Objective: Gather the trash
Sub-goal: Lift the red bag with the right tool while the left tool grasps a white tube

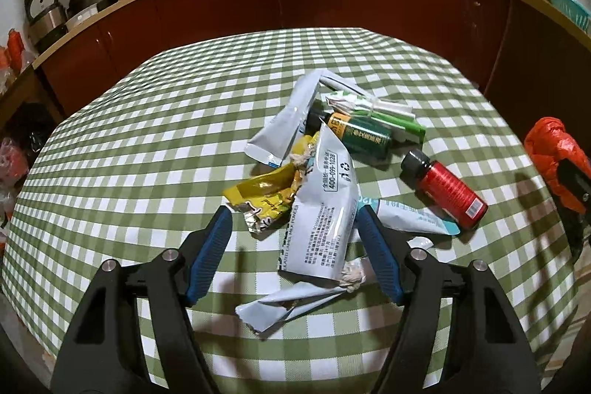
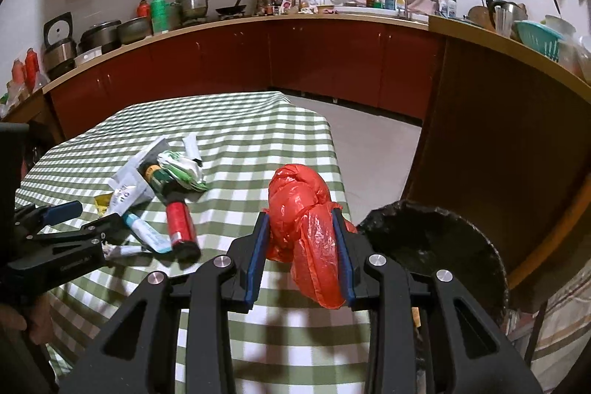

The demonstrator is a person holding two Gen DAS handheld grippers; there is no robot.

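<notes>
Two risks: our right gripper (image 2: 302,253) fingers pinch the crumpled red plastic bag (image 2: 303,209) loosely beside the black-lined bin (image 2: 436,246); it may slip. Left gripper (image 1: 293,246) fingers, wide, straddle the white foil pouch (image 1: 321,209) and may snag neighbours.

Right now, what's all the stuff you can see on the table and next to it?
pale blue-grey wrappers: several, crumpled, middle of the table
yellow wrapper: one, left side of the pile
red bottle: one, black cap, lying down
green bottle: one, dark green and yellow, lying down
green-and-white packet: one, far side of the pile
checked tablecloth: one, green and white
bin: one, black-lined, beside the table
red plastic bag: one, bunched, in the right gripper
left gripper: open, around a wrapper
right gripper: shut on the bag
</notes>
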